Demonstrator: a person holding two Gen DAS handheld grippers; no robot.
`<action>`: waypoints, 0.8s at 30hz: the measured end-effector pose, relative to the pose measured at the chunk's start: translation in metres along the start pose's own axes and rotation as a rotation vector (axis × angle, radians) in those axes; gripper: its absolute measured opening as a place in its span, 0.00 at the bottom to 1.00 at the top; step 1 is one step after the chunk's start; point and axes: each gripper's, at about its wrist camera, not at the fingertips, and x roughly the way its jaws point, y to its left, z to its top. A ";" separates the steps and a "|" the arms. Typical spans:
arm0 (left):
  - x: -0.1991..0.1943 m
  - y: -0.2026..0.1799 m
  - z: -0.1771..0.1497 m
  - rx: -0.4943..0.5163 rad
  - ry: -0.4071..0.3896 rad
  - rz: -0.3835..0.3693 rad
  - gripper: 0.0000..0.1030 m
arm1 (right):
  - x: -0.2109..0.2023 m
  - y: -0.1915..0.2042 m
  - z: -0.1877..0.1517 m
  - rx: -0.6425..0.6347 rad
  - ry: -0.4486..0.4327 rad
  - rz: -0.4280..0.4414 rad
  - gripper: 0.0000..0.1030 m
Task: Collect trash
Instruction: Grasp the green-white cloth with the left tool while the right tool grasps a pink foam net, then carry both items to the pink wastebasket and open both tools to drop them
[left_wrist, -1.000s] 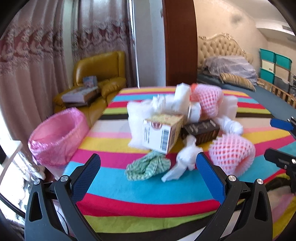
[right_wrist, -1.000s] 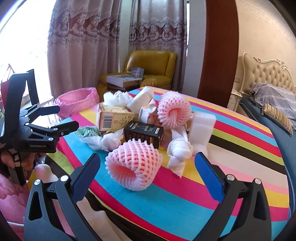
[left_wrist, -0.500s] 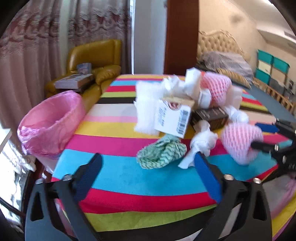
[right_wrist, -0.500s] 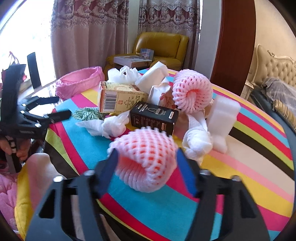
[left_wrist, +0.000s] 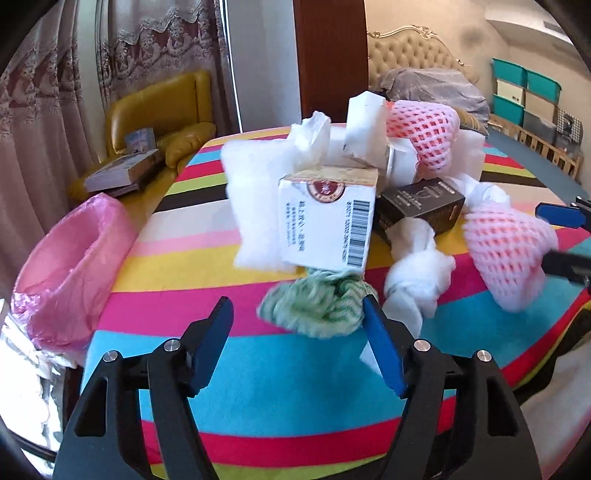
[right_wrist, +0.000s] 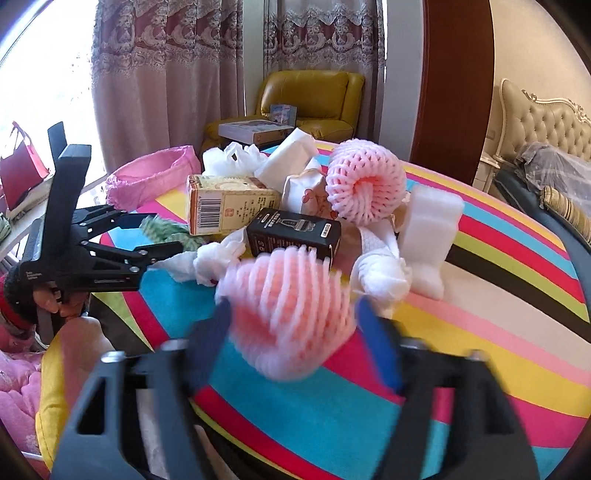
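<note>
Left wrist view: left tongs (left_wrist: 298, 325) wide beside green cloth (left_wrist: 314, 308); right tongs (right_wrist: 293, 328) hold pink foam net (right_wrist: 288, 306).

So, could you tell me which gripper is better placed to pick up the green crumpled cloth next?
Left. The left gripper is open right at the green cloth; the right gripper already straddles a pink foam net.

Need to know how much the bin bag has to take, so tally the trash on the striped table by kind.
Pink foam fruit nets: 2
Cardboard boxes: 2, a tan carton and a black box
Green crumpled cloth: 1
White foam, bag and tissue pieces: at least 5, heaped and partly hidden
Total: at least 10
</note>
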 end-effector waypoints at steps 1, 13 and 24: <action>0.002 0.001 0.001 -0.016 0.003 -0.031 0.60 | 0.001 0.000 0.000 -0.001 0.002 -0.003 0.68; -0.031 -0.018 -0.017 0.010 -0.095 -0.155 0.22 | -0.005 0.000 0.000 -0.005 -0.025 -0.037 0.18; -0.077 -0.017 -0.011 0.017 -0.234 -0.147 0.22 | -0.030 0.005 0.007 -0.048 -0.118 -0.048 0.18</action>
